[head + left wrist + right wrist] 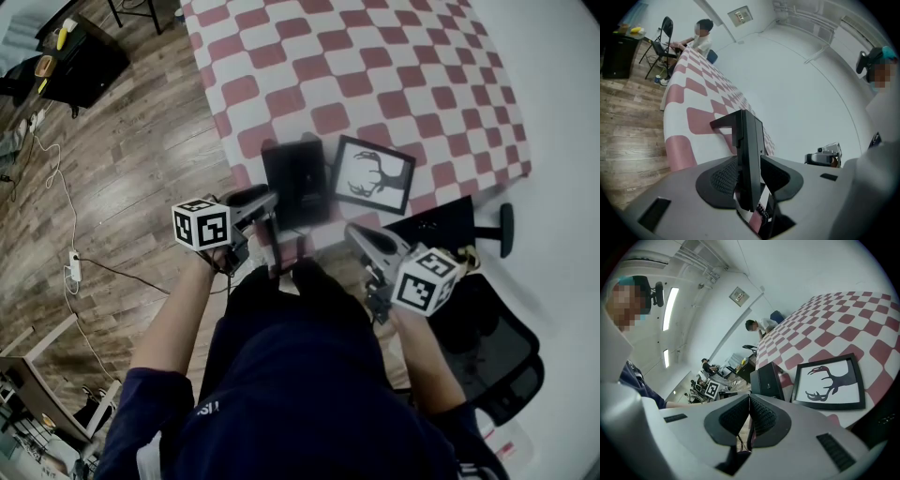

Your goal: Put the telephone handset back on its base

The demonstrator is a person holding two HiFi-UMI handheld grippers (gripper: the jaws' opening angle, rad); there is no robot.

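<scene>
The black telephone lies at the near edge of the checkered table, beside a framed picture. In the left gripper view its black handset stands end-on between my jaws, against the base's ledge, and a coiled cord hangs below. My left gripper is open around it, and the pads do not press on it. My right gripper hovers off the table's edge to the right of the telephone. It is shut, with nothing seen between the pads.
A black-framed antler picture lies right of the phone. An office chair stands at my right. A person sits at the table's far end. Cables run over the wooden floor, and a black stand is far left.
</scene>
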